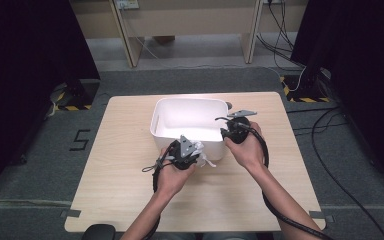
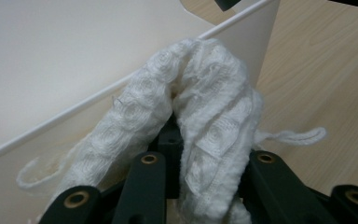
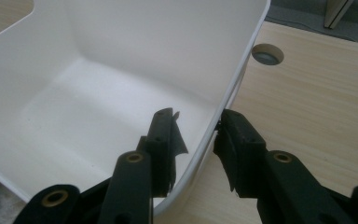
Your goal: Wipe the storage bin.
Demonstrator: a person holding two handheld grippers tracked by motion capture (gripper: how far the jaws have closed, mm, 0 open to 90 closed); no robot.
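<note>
One white cloth clenched in the left tongs at the near rim of one white bin, six o'clock side, right tongs gripping its wall at three o'clock, one pale wooden tabletop beneath.

High overview, two close claw-mounted views

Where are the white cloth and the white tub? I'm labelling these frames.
white cloth (image 2: 200, 107): left gripper view, the bunched fold above the jaws.
white tub (image 3: 98, 42): right gripper view, its inner wall.
</note>
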